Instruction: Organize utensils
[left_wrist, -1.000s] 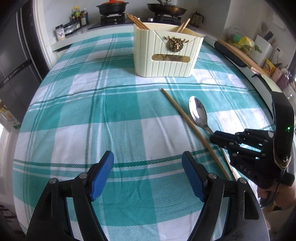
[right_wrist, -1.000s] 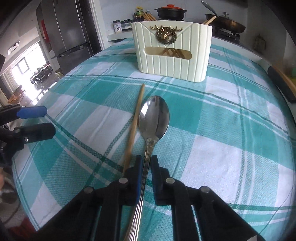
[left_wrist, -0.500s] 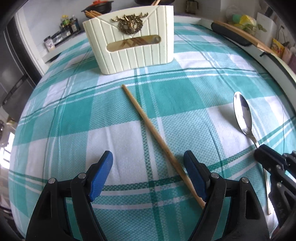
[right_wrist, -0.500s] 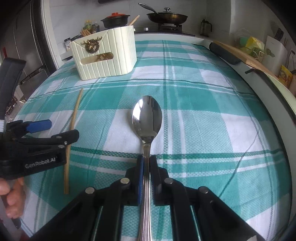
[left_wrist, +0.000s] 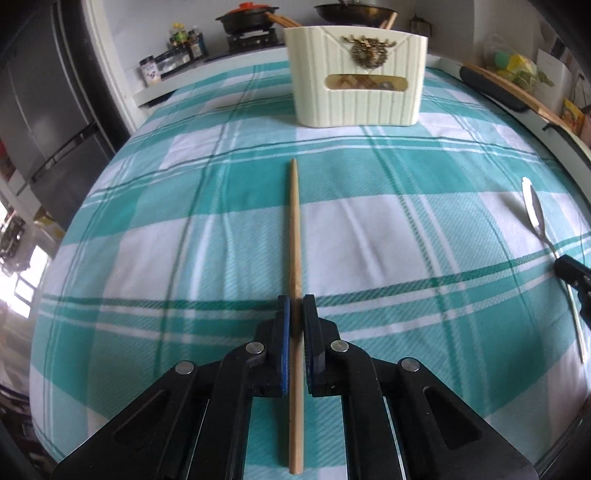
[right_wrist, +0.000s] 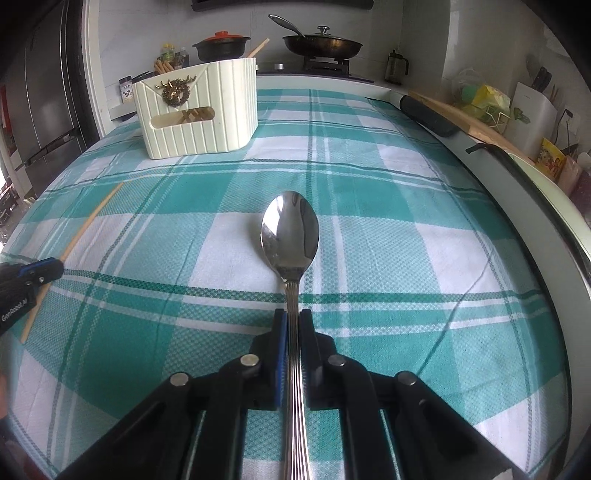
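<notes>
My left gripper (left_wrist: 296, 304) is shut on a wooden chopstick (left_wrist: 294, 221) that lies along the checked cloth and points at the cream utensil holder (left_wrist: 356, 77). My right gripper (right_wrist: 293, 317) is shut on the handle of a steel spoon (right_wrist: 290, 232), bowl forward, low over the cloth. The holder (right_wrist: 197, 110) stands far left in the right wrist view, with several chopsticks in it. The spoon (left_wrist: 533, 214) and right gripper (left_wrist: 572, 273) show at the right edge of the left wrist view. The chopstick (right_wrist: 85, 229) and left gripper (right_wrist: 44, 269) show at the left edge of the right wrist view.
A teal and white checked cloth (right_wrist: 388, 229) covers the table. Behind it is a stove with a black pot (right_wrist: 221, 44) and a pan (right_wrist: 323, 46). A counter with a cutting board (right_wrist: 476, 125) runs along the right edge. A fridge (left_wrist: 40, 122) stands at left.
My left gripper has swung over the chopstick, lined up with it and shut on it. My right gripper stays shut on the spoon and has turned it away from the chopstick.
</notes>
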